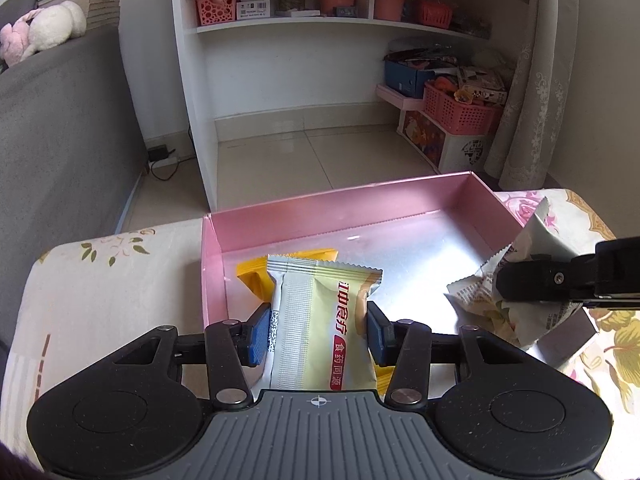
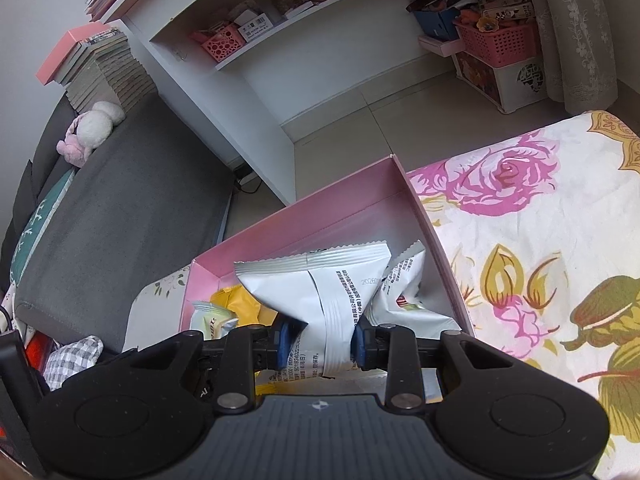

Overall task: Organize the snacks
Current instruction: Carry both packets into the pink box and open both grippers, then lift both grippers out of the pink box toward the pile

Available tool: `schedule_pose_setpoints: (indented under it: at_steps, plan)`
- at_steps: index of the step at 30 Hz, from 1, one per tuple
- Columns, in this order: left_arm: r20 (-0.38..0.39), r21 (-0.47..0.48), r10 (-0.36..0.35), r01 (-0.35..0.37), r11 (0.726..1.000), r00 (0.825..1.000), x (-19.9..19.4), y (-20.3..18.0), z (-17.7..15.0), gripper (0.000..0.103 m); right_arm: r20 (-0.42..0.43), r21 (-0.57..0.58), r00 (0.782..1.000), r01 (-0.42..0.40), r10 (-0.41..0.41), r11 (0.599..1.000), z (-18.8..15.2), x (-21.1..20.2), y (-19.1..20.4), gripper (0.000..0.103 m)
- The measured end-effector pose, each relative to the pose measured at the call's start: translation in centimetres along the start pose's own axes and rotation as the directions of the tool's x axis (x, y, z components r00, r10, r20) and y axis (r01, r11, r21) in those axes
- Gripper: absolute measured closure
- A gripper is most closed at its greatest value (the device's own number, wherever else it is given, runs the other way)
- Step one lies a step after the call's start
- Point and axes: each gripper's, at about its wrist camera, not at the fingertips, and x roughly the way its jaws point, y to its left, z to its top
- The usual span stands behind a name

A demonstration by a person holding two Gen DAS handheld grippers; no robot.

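A pink box (image 1: 320, 208) with a silvery floor sits open on a floral cloth. My left gripper (image 1: 318, 330) is shut on a cream snack packet (image 1: 316, 320) with red writing, held over the box's near left corner. A yellow packet (image 1: 256, 276) lies under it in the box. My right gripper (image 2: 320, 340) is shut on a white snack packet (image 2: 320, 292), held over the box's right side. A second white packet (image 2: 404, 284) leans against the box's right wall (image 2: 432, 232). The right gripper with its packet also shows in the left wrist view (image 1: 520, 288).
The floral cloth (image 2: 540, 240) covers the surface around the box. A white shelf unit (image 1: 280, 60) with pink baskets stands beyond on the tiled floor. A grey sofa (image 1: 60, 140) with a plush toy is to the left. A curtain (image 1: 536, 80) hangs at right.
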Motion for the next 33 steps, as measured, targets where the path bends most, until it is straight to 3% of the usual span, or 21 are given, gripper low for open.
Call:
schedule_pose_setpoints:
  at_steps: [6, 7, 11, 17, 24, 33]
  plan:
    - [0.017, -0.056, -0.034, 0.035, 0.998, 0.999, 0.8, 1.2, 1.0, 0.054, 0.014, 0.011, 1.000, 0.001, -0.001, 1.000, 0.4, 0.6, 0.2, 0.074]
    - [0.018, -0.056, -0.038, 0.039, 0.998, 0.999, 0.8, 1.2, 0.9, 0.053, 0.016, 0.016, 1.000, -0.003, 0.003, 1.000, 0.4, 0.6, 0.2, 0.068]
    - [0.022, -0.041, -0.039, 0.040, 0.998, 0.999, 0.5, 0.8, 0.7, 0.031, 0.053, 0.027, 0.999, -0.013, 0.012, 1.000, 0.7, 0.0, 0.1, 0.044]
    - [-0.002, -0.025, -0.073, 0.073, 0.997, 0.997, -0.5, 0.4, 0.2, 0.019, 0.075, 0.019, 0.997, -0.004, 0.003, 1.000, 0.8, -1.2, 0.3, 0.031]
    - [-0.017, -0.031, -0.092, 0.091, 0.995, 0.996, -3.0, 0.1, -0.6, 0.007, 0.066, 0.007, 0.997, 0.038, -0.038, 0.999, 0.3, -3.1, 0.3, 0.022]
    - [-0.044, -0.040, -0.104, 0.103, 0.994, 0.994, -6.7, -0.1, -2.8, 0.004, 0.041, -0.049, 0.993, 0.108, -0.106, 0.993, -1.2, -6.4, 0.7, 0.014]
